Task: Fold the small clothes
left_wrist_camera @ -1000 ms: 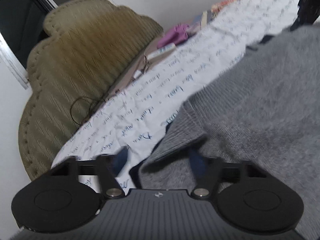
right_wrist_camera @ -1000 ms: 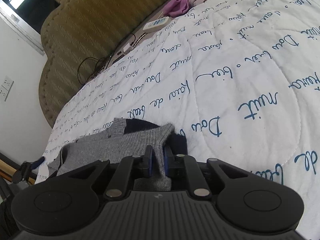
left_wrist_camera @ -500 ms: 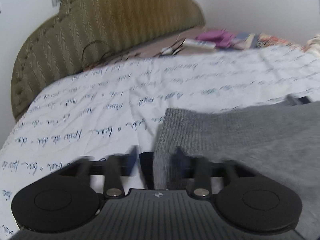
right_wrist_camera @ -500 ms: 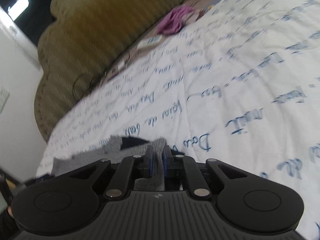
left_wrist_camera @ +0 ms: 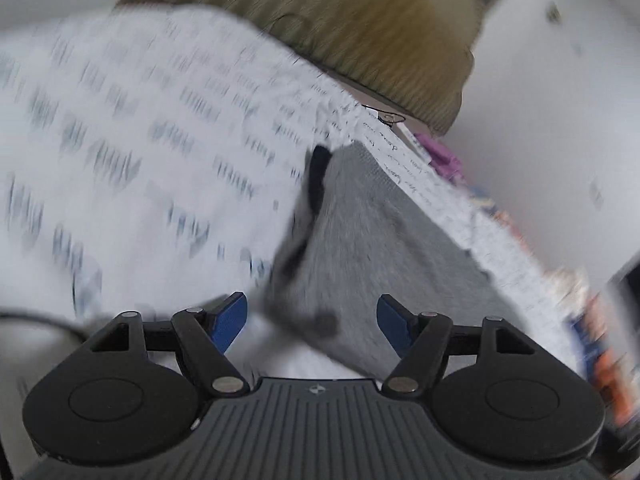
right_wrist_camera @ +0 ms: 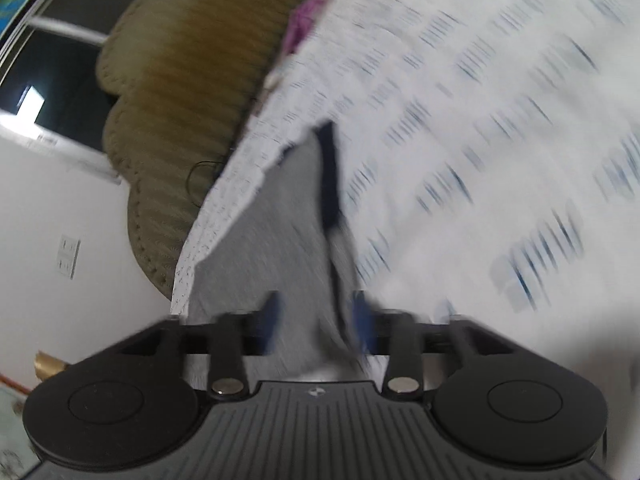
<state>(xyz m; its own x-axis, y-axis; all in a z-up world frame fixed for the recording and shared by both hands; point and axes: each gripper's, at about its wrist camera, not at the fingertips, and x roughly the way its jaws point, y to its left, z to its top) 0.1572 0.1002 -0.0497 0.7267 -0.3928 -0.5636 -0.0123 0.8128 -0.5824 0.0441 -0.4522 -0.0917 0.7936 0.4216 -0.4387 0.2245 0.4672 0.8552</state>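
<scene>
My left gripper has just been opening and its blue pads stand wide, clear of the grey knit garment whose corner lies between them. My right gripper has just let its jaws part too; the same grey garment runs between its blurred pads, no longer pinched. The garment lies on the white script-printed bedspread, near the edge that meets the olive headboard
</scene>
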